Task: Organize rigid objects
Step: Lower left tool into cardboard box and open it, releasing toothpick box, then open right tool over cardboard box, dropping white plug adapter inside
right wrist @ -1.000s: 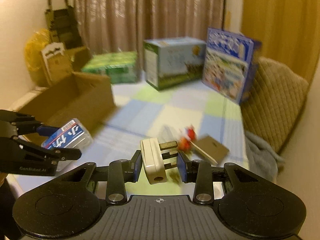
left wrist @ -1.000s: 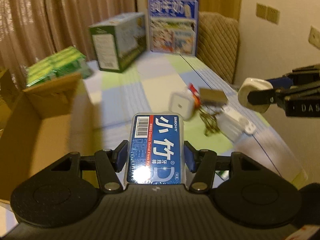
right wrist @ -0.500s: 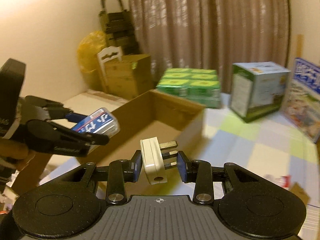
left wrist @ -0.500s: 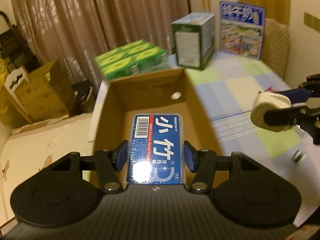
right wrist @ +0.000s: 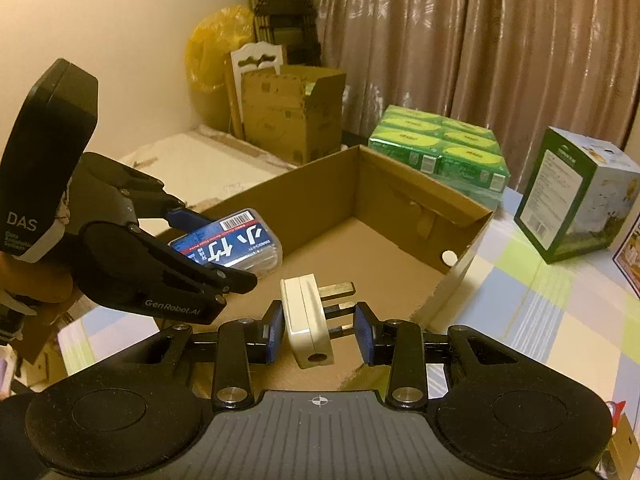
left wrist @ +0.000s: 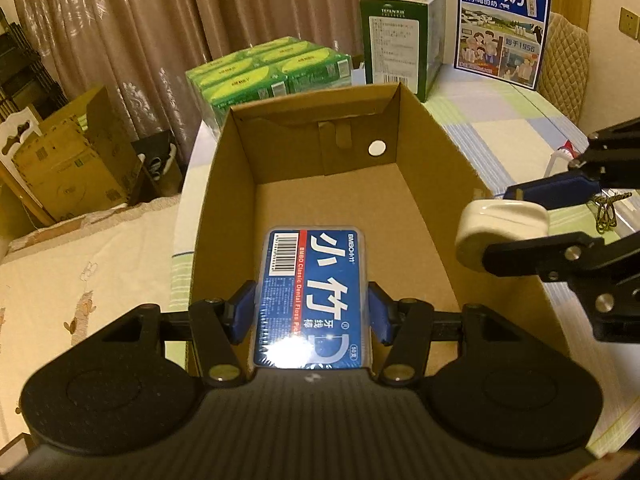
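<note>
left gripper [left wrist: 311, 312]: clamps dental floss pick box [left wrist: 311, 292], over cardboard box [left wrist: 432, 148] near end
right gripper [right wrist: 319, 326]: grips white plug adapter [right wrist: 306, 320], above box's right rim

Dim, warm indoor light. Brown patterned curtains [left wrist: 132, 20] across the back wall. Cream wall [right wrist: 120, 40] at left, with a black rack [right wrist: 280, 12] and a yellow bag [right wrist: 212, 52] in the corner. Checked pastel cloth over the table [left wrist: 520, 120]. Quilted beige chair back [left wrist: 568, 68] at far right, beside wall switches [left wrist: 628, 24].
</note>
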